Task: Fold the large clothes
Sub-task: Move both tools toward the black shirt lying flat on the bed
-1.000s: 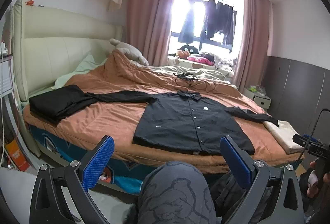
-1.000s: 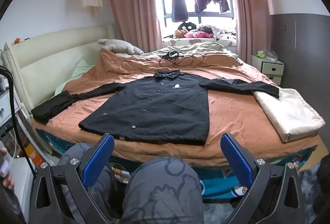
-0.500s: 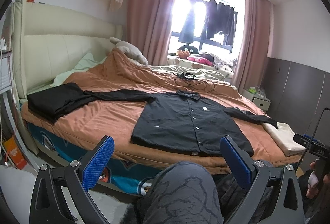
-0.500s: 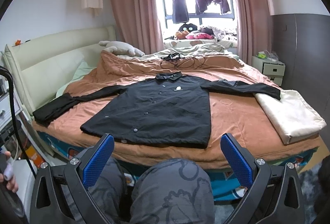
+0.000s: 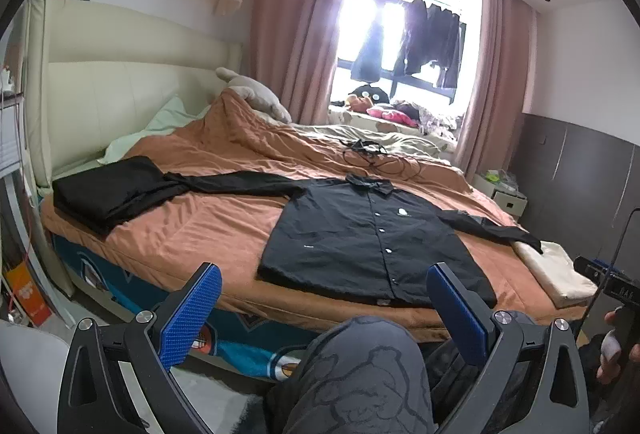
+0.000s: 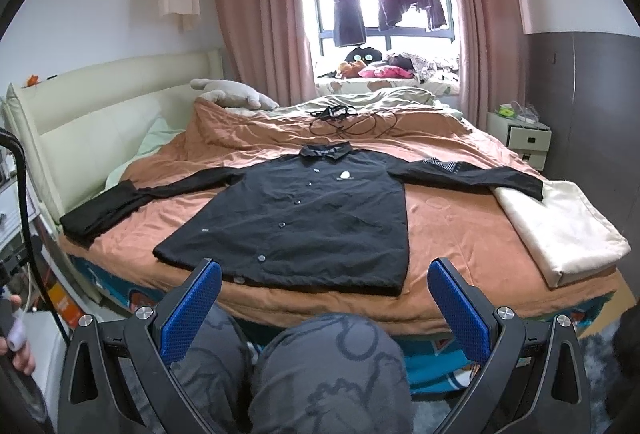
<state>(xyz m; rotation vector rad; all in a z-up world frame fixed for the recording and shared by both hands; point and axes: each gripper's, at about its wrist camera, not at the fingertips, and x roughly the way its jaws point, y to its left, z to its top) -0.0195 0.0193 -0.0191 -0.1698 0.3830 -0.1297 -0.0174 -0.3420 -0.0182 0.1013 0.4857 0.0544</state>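
A large black button-up jacket (image 5: 372,238) lies spread flat, front up, on the orange bed cover (image 5: 208,234), sleeves stretched to both sides; it also shows in the right wrist view (image 6: 304,218). My left gripper (image 5: 324,308) is open and empty, held in front of the bed above the person's knee. My right gripper (image 6: 324,304) is open and empty too, just short of the jacket's hem.
A folded black garment (image 5: 108,190) lies at the bed's left end, a cream folded cloth (image 6: 560,226) at its right. A cable (image 6: 352,122) lies beyond the collar. A nightstand (image 6: 524,138) stands at the right. The person's knees (image 6: 332,370) fill the foreground.
Both grippers have risen and edged a little closer to the bed; the jacket sits slightly nearer in both views. Jaws stay open. Nothing on the bed has moved.
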